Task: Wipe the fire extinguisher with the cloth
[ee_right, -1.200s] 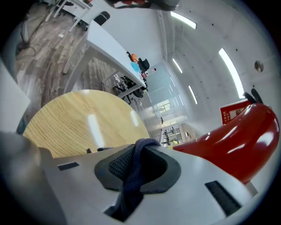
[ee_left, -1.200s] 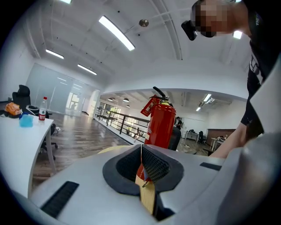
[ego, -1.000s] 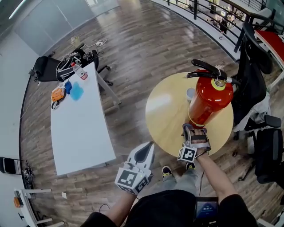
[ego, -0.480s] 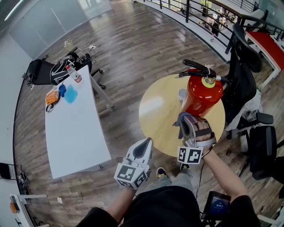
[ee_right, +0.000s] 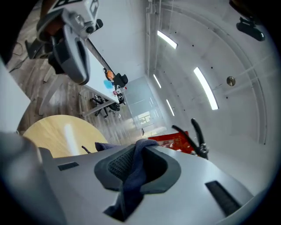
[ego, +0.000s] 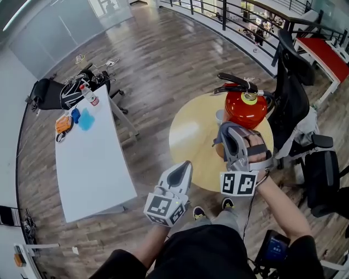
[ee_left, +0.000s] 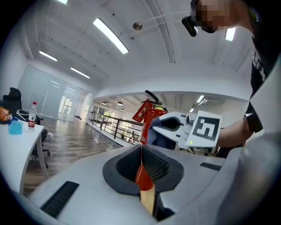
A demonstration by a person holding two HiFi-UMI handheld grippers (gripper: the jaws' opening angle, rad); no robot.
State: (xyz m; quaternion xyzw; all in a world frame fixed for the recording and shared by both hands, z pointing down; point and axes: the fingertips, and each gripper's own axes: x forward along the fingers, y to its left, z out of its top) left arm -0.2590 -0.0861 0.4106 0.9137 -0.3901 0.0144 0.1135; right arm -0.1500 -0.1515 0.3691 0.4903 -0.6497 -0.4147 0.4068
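Observation:
A red fire extinguisher [ego: 246,109] with a black handle stands upright on the round yellow table [ego: 191,141]. My right gripper [ego: 229,132] is shut on a dark blue-grey cloth [ego: 220,145] and presses it against the cylinder's near side, just below the top. In the right gripper view the cloth [ee_right: 131,178] hangs pinched between the jaws of that gripper [ee_right: 136,151], with the extinguisher [ee_right: 175,141] right behind. My left gripper [ego: 177,182] hovers shut and empty off the table's near edge. Its own view shows the left gripper [ee_left: 141,151] pointing at the extinguisher [ee_left: 151,117].
A long white table [ego: 92,158] to the left carries a bottle [ego: 87,93] and small blue and orange items. Black office chairs [ego: 294,92] crowd the right side. A small pale cup [ego: 220,116] sits on the round table beside the extinguisher. A railing [ego: 240,16] runs along the back.
My right gripper has carried the cloth up the extinguisher's side, from near its base to just below its top. The left gripper has stayed roughly where it was.

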